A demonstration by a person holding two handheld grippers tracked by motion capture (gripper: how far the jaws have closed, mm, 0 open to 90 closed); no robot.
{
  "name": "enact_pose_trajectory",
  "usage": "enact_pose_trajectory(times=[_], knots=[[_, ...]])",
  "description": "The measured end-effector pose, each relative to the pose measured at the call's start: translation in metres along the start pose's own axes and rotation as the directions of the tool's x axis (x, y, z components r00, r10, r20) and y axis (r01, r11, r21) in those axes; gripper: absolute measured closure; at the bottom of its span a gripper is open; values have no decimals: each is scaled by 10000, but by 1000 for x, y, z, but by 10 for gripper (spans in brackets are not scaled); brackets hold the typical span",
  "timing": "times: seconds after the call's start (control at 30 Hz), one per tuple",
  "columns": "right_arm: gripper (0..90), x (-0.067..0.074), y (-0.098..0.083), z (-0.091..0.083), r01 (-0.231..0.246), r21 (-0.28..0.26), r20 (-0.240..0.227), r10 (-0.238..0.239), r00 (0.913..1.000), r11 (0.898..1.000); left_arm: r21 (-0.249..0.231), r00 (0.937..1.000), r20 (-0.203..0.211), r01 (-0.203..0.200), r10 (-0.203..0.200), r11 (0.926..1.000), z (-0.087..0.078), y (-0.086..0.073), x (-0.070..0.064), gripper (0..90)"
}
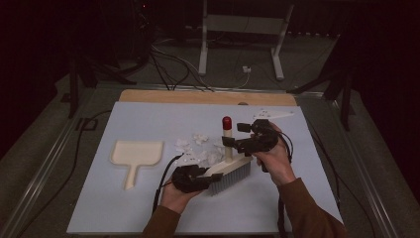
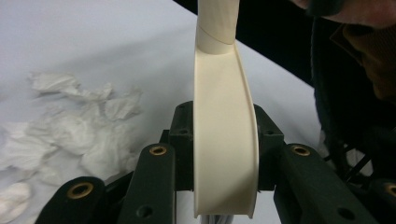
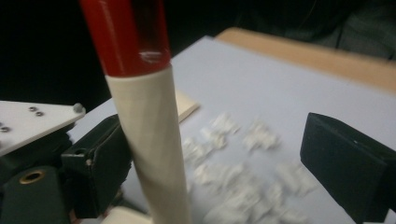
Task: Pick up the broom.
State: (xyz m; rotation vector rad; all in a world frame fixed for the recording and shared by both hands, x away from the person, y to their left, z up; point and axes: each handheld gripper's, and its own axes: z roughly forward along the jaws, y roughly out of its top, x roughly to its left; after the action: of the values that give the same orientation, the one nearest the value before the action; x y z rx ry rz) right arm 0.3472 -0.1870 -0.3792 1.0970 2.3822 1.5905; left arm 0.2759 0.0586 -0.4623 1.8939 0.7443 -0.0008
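A cream hand brush [image 1: 230, 173] with grey bristles lies over the pale mat, and its red-tipped handle [image 1: 227, 136] stands upright. My left gripper [image 1: 210, 174] is shut on the brush's cream back [image 2: 224, 93], which runs between the jaws in the left gripper view. My right gripper [image 1: 235, 135] is open around the handle [image 3: 149, 140]. In the right gripper view the handle stands close to the left jaw, and the right jaw is well off to the side. Crumpled white paper scraps [image 1: 198, 148] lie just left of the brush.
A cream dustpan [image 1: 136, 152] lies flat on the mat's left side, its handle toward the front edge. The scraps [image 2: 79, 126] spread between it and the brush. A wooden board edge [image 1: 208, 96] runs along the back. Cables and a stand's legs lie on the floor beyond.
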Motion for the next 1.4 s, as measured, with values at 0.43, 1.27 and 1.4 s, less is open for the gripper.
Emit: enact_pose_trajectory(times=[0.43,1.27,1.4], knots=[[16,3,-4,8,1015,298,-1100,-976,9891,9944,3,9997,-229,-55,55,10000,-14,2,12,698],[66,-7,-14,39,2678,2150,-3168,-1923,9288,9392,-238,9920,948,-815,834,9964,-50,13,32,697],[171,-5,-14,43,3015,2409,-3677,-2008,9080,9225,-173,9876,1264,-912,926,9957,-49,13,31,697]])
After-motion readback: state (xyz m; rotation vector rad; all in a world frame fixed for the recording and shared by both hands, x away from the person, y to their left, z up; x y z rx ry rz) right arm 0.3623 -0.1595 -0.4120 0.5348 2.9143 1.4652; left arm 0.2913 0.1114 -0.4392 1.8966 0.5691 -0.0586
